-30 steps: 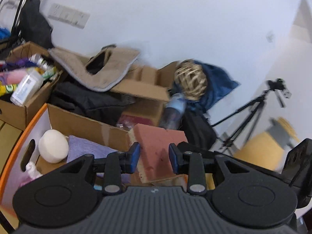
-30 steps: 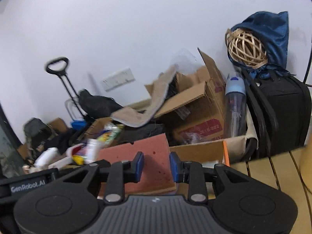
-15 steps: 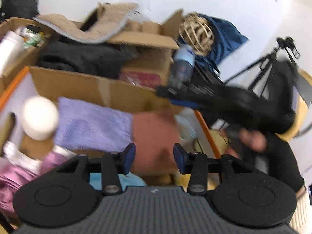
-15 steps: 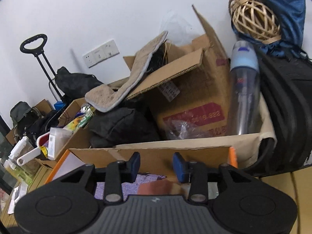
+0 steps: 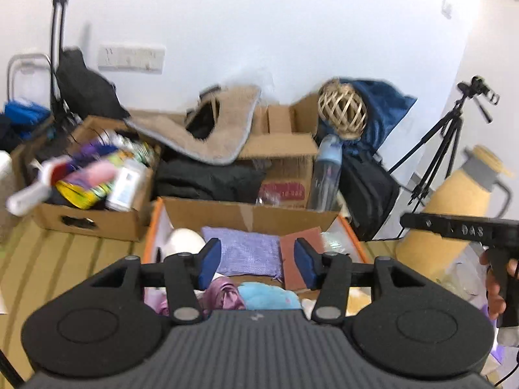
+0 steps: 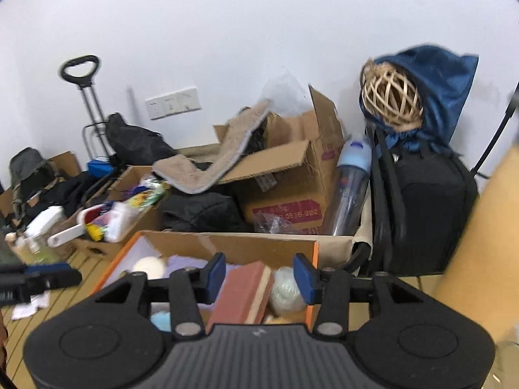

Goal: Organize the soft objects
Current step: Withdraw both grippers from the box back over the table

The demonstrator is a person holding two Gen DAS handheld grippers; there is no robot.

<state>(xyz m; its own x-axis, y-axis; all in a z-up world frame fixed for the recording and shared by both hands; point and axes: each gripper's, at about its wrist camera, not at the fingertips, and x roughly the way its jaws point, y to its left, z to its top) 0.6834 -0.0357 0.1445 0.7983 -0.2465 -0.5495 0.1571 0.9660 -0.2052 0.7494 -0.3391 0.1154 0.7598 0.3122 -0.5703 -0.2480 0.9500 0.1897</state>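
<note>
Brick-red sponge (image 6: 241, 291) leans on edge at our box's (image 6: 227, 246) right end, both grippers (image 5: 256, 261) (image 6: 259, 274) opening empty, so it may topple.

Both views are evenly and brightly lit by soft, diffuse light, with only faint shadows cast on the plain white wall (image 5: 292, 32). Strong fisheye bending and dark corners are seen at the edges. Motion blur is spread over the open cardboard box of mixed bottles (image 5: 87, 175) and the round woven rattan ball (image 6: 391, 100).
</note>
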